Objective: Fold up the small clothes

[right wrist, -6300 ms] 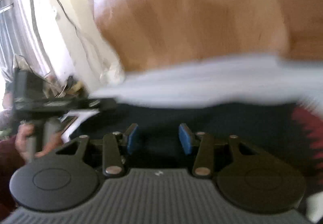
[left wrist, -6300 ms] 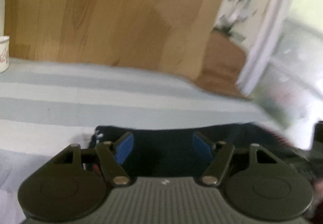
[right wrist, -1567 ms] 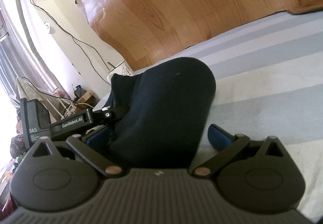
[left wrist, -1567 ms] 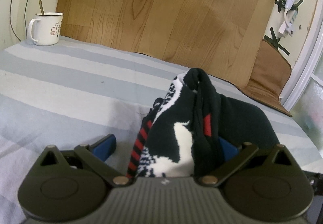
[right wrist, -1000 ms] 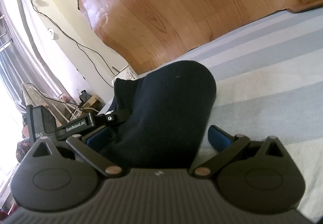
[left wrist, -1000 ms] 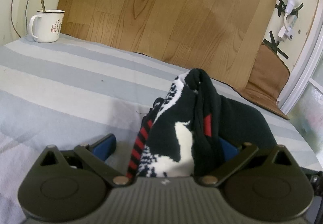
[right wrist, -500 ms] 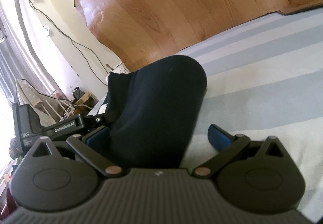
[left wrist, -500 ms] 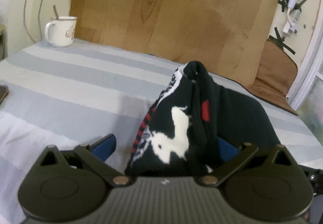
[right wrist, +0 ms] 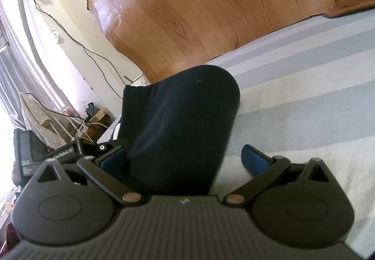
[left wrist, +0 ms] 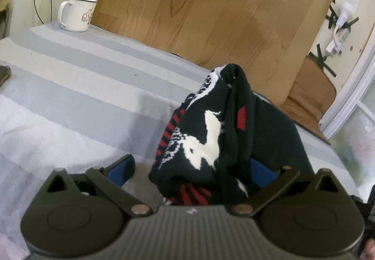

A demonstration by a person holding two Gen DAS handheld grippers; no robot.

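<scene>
A small dark knit garment (left wrist: 211,133) with white and red patterning lies bunched in a hump on the striped bed sheet (left wrist: 82,96). My left gripper (left wrist: 191,169) is open, its blue pads wide apart on either side of the patterned end, which reaches back to the gripper body. In the right wrist view the plain dark side of the garment (right wrist: 182,124) rises as a rounded fold between the spread fingers of my right gripper (right wrist: 185,159), also open. The left pad there touches the cloth; the right pad (right wrist: 254,161) stands clear over the sheet.
A white mug (left wrist: 76,14) with a spoon stands at the sheet's far left corner. A wood-pattern board (left wrist: 211,7) leans along the back wall. A phone edge (left wrist: 3,75) shows at the left. The other gripper's body (right wrist: 54,154) and cables sit at the left of the right wrist view.
The left wrist view has swung slightly left and the patterned bundle has sagged lower toward the gripper body. Both grippers' fingers have stayed wide apart.
</scene>
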